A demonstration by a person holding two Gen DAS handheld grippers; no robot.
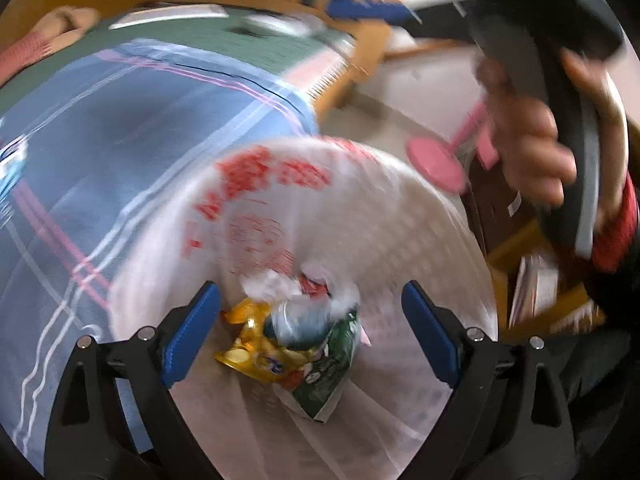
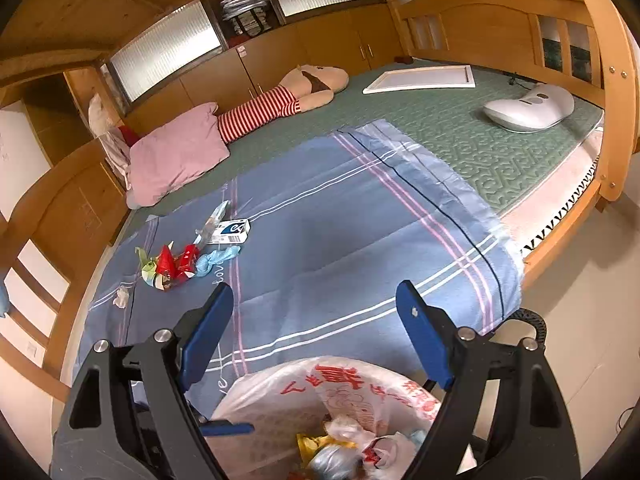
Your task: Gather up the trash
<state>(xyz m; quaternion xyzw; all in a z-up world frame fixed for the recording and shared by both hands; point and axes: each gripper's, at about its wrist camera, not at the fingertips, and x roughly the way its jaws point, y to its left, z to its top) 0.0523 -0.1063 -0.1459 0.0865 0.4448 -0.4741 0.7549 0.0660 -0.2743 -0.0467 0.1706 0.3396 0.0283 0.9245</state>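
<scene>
The white plastic bag [image 1: 320, 208] with red print is sitting beside the bed, its mouth gaping upward, and wrappers are lying inside it: a yellow packet [image 1: 250, 344], a green packet [image 1: 332, 372] and crumpled white scraps [image 1: 276, 284]. In the right wrist view the same bag [image 2: 304, 396] is showing at the bottom edge, just off the near side of the blue plaid blanket [image 2: 340, 240].

More trash is lying on the blanket's left part: red wrappers [image 2: 176, 266], a small white-and-blue box [image 2: 230, 231], a twist of light blue material [image 2: 216, 258] and a white crumpled scrap [image 2: 120, 298] closer to the blanket's edge.

The left hand-held gripper [image 1: 312, 340] is hovering over the bag's mouth with its blue fingers spread wide and nothing between them. The right hand-held gripper [image 2: 316, 336] is hanging above the bag and the near edge of the blanket, its fingers likewise wide apart and holding nothing. The left view is blurring heavily.

Farther back on the green mattress [image 2: 460, 128] a pink pillow [image 2: 180, 156], a plush doll in red stripes [image 2: 280, 100], a white flat frame [image 2: 420, 78] and a white appliance [image 2: 528, 108] are lying.
</scene>
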